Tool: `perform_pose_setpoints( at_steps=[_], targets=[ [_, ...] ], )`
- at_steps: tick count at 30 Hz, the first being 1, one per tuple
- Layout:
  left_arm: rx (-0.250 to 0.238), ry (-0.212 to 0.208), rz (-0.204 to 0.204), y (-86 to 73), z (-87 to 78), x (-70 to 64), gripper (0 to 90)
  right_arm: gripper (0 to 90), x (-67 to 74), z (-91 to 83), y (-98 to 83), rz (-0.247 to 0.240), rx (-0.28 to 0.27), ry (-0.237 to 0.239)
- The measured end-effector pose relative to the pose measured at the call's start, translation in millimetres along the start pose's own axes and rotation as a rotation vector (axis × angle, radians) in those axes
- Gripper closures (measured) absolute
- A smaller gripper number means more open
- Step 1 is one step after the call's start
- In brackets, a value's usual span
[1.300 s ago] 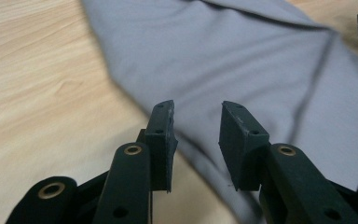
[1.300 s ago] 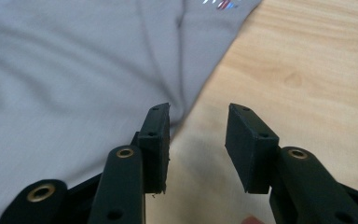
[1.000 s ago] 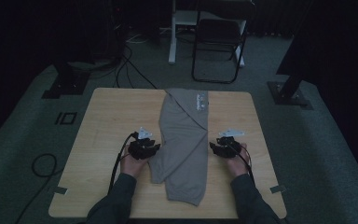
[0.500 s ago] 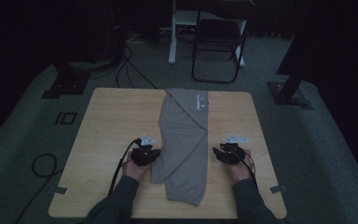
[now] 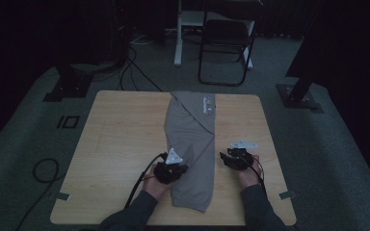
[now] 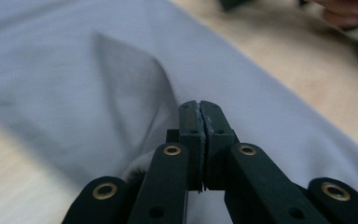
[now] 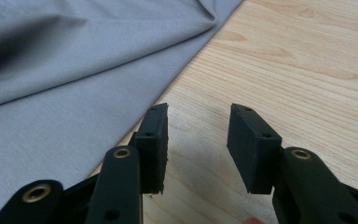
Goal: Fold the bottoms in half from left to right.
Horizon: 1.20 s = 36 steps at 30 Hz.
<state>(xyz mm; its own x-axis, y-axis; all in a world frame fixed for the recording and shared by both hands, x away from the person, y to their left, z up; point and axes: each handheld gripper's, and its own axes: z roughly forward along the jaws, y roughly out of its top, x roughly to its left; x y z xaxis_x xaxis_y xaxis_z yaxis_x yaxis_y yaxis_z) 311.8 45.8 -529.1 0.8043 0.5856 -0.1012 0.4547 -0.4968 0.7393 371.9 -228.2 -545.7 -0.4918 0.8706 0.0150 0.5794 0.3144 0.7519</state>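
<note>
High view: a grey garment (image 5: 192,144) lies folded lengthwise down the middle of the table (image 5: 120,134). At lower centre the left gripper (image 5: 172,169) sits at its left edge; in the left gripper view its jaws have just closed tight, with cloth (image 6: 121,93) seemingly pinched and tenting up. Lower right, the right gripper (image 7: 198,140) stands half open over bare wood just beside the right edge, holding nothing. I judge it a fold being started; the right must grip next.

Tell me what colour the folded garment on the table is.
Plain grey garment, no pattern; the right gripper view shows it best.
</note>
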Motion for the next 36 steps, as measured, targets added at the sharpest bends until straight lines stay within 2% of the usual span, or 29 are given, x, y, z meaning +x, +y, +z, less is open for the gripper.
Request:
perform_pose_setpoints(
  at_steps=[4,6,7,8,9,12,13,14,15,16,17,18,19,20,21,22,23,24,26,27,32,33,36],
  targets=[
    [0.019,-0.081,0.051,-0.9,12.6,-26.5,88.3,58.8,1.4,-0.9,0.2,-0.002,-0.003,0.003],
    [0.001,-0.157,0.066,-1.8,14.5,-36.7,86.9,58.7,2.8,-1.8,0.5,-0.003,-0.006,0.008],
    [-0.014,-0.197,0.086,-1.4,13.8,-40.8,82.4,58.7,3.8,-2.4,0.9,-0.007,-0.009,0.01],
    [-0.039,-0.218,0.104,-0.5,11.8,-44.3,76.5,58.7,5.1,-3.3,1.4,-0.01,-0.012,0.013],
    [-0.058,-0.216,0.12,1.3,8.4,-45.7,70.5,58.7,6.6,-4.5,2.2,-0.015,-0.016,0.016],
    [-0.113,-0.198,0.123,5.3,-5.7,-38.1,65.3,58.5,13.3,-8.7,4.5,-0.031,-0.027,0.037],
    [-0.131,-0.173,0.11,5.6,-12.1,-30.6,64.9,58.2,15.7,-9.7,4.8,-0.035,-0.027,0.043],
    [-0.131,-0.173,0.11,5.6,-12.1,-30.6,64.6,58.2,15.7,-9.7,4.8,-0.035,-0.027,0.043],
    [-0.145,-0.125,0.078,3.9,-20.3,-17.6,64.6,58.1,19.9,-11.0,4.9,-0.043,-0.026,0.057],
    [-0.145,-0.065,0.045,0.3,-26.1,-3.8,64.8,57.9,32.6,-13.5,2.8,-0.059,-0.019,0.1],
    [-0.136,-0.022,0.026,-3.0,-28.0,4.8,64.9,57.8,36.8,-14.3,1.6,-0.062,-0.013,0.114],
    [-0.136,-0.022,0.026,-3.0,-28.0,4.8,65.0,57.8,36.8,-14.3,1.6,-0.062,-0.013,0.114],
    [-0.121,0.005,0.014,-5.9,-28.3,11.3,65.0,57.8,43.8,-15.7,-0.7,-0.07,-0.005,0.136],
    [-0.088,0.043,-0.013,-11.5,-26.5,20.7,65.1,57.7,54.8,-17.7,-5.3,-0.104,0.014,0.154],
    [-0.088,0.043,-0.013,-11.5,-26.5,20.7,65.3,57.7,54.8,-17.7,-5.3,-0.104,0.014,0.154],
    [-0.036,0.054,-0.038,-17.4,-20.9,27.8,65.5,57.8,63.7,-18.6,-10.3,-0.122,0.039,0.162],
    [-0.007,0.063,-0.033,-20.1,-17.0,29.4,65.6,57.8,66.3,-18.6,-12.1,-0.13,0.051,0.161],
    [-0.007,0.063,-0.033,-20.1,-17.0,29.4,65.6,57.9,69.2,-18.0,-14.6,-0.139,0.064,0.158],
    [0.033,0.066,-0.021,-24.1,-9.0,30.5,65.7,58.0,71.5,-17.2,-16.9,-0.152,0.077,0.153],
    [0.039,0.067,-0.01,-24.9,-4.3,30.2,66.4,58.1,73.3,-16.1,-18.7,-0.173,0.075,0.143],
    [0.033,0.071,-0.004,-23.7,0.5,31.1,67.4,58.1,69.9,-12.6,-17.3,-0.17,0.062,0.139],
    [0.014,0.075,-0.015,-21.4,4.8,36.3,68.3,58.0,65.2,-8.8,-14.7,-0.159,0.055,0.131],
    [0.007,0.085,-0.019,-17.1,9.3,43.1,69.0,57.7,59.5,-4.0,-9.8,-0.156,0.057,0.118]
  ],
)
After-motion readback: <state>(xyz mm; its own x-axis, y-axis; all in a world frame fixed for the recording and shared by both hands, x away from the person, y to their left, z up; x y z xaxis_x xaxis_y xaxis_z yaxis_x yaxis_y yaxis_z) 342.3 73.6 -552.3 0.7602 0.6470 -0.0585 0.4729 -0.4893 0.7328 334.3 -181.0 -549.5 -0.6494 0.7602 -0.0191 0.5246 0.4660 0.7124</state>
